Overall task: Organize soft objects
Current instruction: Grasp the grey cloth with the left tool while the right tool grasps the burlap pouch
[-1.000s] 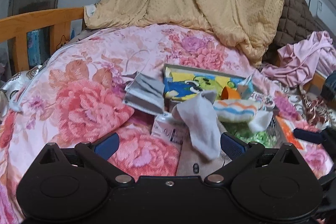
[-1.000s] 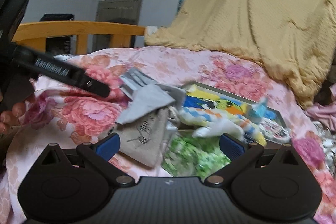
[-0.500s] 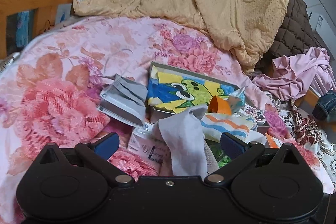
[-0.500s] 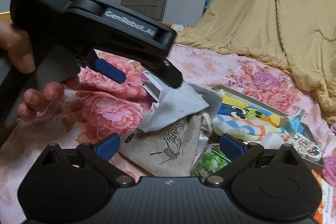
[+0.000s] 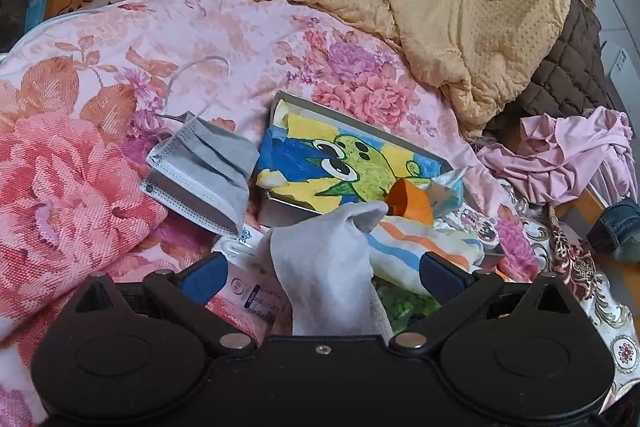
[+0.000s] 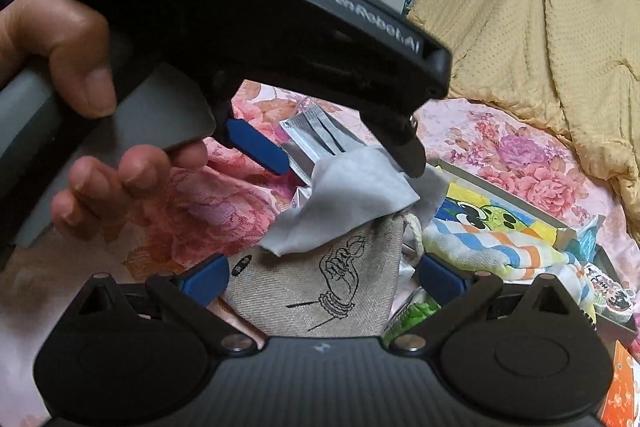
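A pale grey cloth (image 5: pixel 324 267) lies crumpled on a beige drawstring bag (image 6: pixel 332 287) printed with a hand drawing. My left gripper (image 5: pixel 322 277) straddles the cloth and its jaws are closing, with the blue pads (image 5: pixel 204 277) still clear of the fabric. In the right wrist view the left gripper (image 6: pixel 348 167) hangs over the grey cloth (image 6: pixel 344 203), held by a hand (image 6: pixel 80 67). My right gripper (image 6: pixel 323 279) is open, with the bag lying between its fingers. A grey face mask (image 5: pixel 204 171) rests to the left and a striped towel (image 5: pixel 416 247) to the right.
A shallow box with a cartoon drawing (image 5: pixel 340 163) holds an orange cup (image 5: pixel 412 201). A pink tissue pack (image 5: pixel 252 291) and a green packet (image 5: pixel 404 307) lie under the pile. Everything rests on a floral quilt (image 5: pixel 100 187); a yellow blanket (image 5: pixel 440 7) is heaped behind, pink clothes (image 5: pixel 560 155) at the right.
The left gripper has swung in over the grey cloth and now fills the upper left of the right wrist view. Both grippers have come closer to the pile.
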{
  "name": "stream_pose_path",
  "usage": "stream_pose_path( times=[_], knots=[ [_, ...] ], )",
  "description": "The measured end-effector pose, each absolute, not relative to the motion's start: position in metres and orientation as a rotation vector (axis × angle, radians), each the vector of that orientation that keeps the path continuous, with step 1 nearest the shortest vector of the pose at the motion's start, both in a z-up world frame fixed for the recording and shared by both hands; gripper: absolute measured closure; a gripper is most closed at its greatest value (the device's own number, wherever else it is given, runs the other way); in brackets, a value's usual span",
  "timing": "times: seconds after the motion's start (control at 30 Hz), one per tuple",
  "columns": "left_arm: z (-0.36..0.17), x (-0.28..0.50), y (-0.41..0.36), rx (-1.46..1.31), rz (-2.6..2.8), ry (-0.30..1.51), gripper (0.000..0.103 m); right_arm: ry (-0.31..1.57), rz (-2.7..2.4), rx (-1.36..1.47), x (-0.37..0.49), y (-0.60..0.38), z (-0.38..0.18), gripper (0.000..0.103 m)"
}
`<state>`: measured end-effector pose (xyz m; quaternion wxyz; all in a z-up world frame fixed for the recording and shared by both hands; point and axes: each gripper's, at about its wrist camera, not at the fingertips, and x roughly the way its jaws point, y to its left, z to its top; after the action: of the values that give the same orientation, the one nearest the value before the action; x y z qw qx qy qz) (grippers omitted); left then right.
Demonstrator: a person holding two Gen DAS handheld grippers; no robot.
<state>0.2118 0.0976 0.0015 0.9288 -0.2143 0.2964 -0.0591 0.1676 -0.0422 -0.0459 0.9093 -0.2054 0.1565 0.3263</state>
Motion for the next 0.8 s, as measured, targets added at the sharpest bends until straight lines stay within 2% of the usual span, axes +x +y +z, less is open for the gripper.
stream_pose_path(
  times=[0.17,0.3,0.47,0.53,0.6,0.7,0.8],
  knots=[
    [-0.003,0.214,0.101,-0.455,-0.106,0.618,0.021,0.317,0.667,-0.481,0.166,-0.034,-0.050,0.000],
    [-0.005,0.213,0.104,-0.457,-0.111,0.626,0.037,0.326,0.679,-0.499,0.164,-0.031,-0.052,0.001],
    [-0.008,0.214,0.104,-0.459,-0.129,0.647,0.059,0.363,0.682,-0.481,0.166,-0.031,-0.053,0.008],
    [-0.008,0.214,0.103,-0.457,-0.132,0.648,0.064,0.378,0.684,-0.465,0.169,-0.032,-0.053,0.014],
    [-0.006,0.213,0.103,-0.460,-0.136,0.646,0.074,0.393,0.688,-0.449,0.172,-0.034,-0.052,0.018],
    [-0.003,0.212,0.105,-0.461,-0.119,0.631,0.084,0.419,0.684,-0.431,0.176,-0.036,-0.052,0.018],
    [0.003,0.209,0.109,-0.466,-0.075,0.599,0.090,0.435,0.679,-0.425,0.177,-0.037,-0.054,0.018]
  ],
)
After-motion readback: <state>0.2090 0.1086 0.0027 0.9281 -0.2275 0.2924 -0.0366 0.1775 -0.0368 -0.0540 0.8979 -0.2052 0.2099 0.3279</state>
